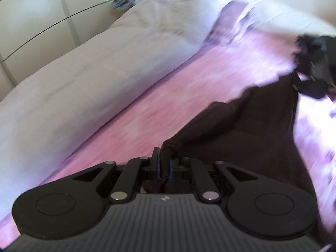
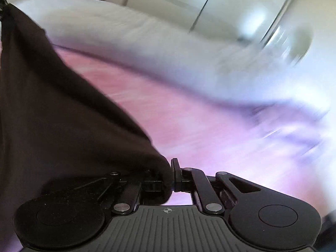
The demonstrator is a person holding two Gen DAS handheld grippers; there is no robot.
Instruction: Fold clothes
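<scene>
Item: dark garment (image 1: 247,130), near-black with a brownish cast, plain, soft and matte; stretched in the air above the bed between the two tools, sagging into loose folds (type of clothing cannot be told).

Left tool (image 1: 166,163): jaws pinched tight on a bunched corner of the garment, cloth poking out behind the fingers.

Right tool (image 2: 171,176): jaws closed on another gathered edge, the cloth draping over its left linkage and filling the left of its view. It shows blurred at the far right of the left wrist view.

Setting: bed sheet (image 1: 168,96), pink to lilac, under the garment; white duvet (image 1: 88,67) heaped along the far side of the bed; pale wardrobe doors (image 2: 210,4) behind.

Both views are heavily motion-blurred
</scene>
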